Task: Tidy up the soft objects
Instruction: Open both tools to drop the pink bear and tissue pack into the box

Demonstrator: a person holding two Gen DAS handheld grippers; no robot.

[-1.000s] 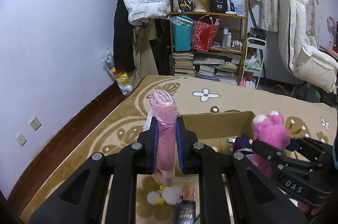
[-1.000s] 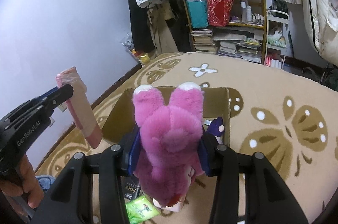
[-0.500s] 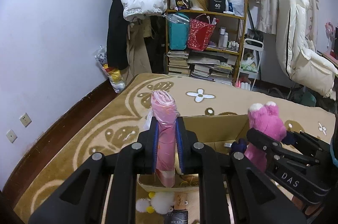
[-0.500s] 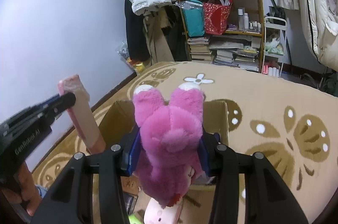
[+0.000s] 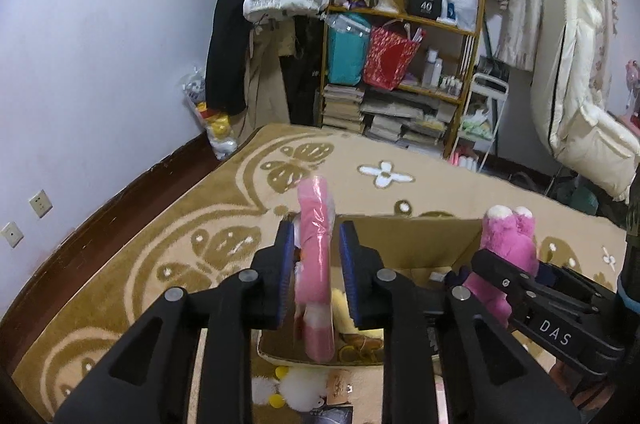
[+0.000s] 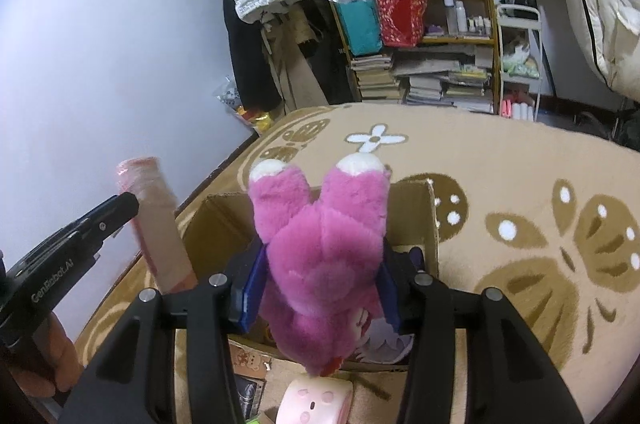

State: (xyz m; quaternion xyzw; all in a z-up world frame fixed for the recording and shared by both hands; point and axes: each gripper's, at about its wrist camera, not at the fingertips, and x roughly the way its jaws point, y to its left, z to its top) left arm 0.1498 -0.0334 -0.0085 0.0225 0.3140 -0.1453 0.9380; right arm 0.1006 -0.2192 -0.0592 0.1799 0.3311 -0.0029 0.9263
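Left gripper (image 5: 316, 264) now open, blue pads clear on both sides of the flat pink plastic-wrapped soft pack (image 5: 316, 276); half a second back pads were pinched on it. Pack blurred, upright between the jaws, lower end over the near edge of the open brown cardboard box (image 5: 420, 236) — reads as just released, dropping in. Whether it lands inside or catches the near wall: cannot tell. Right gripper (image 6: 320, 276) clamped on the magenta plush toy with white-tipped feet (image 6: 320, 244), held upside down, feet pointing up, head hanging over the box's near wall; moved forward over the box versus a second ago. Yellow plush (image 5: 340, 308) already in the box. Outside on the beige patterned carpet (image 6: 500, 163) near the front wall: white fluffy toy with yellow bits (image 5: 296, 388), pale pink soft block with a face (image 6: 316, 400). Judgement: left deposit done, right deposit next; leftovers on the carpet to follow.
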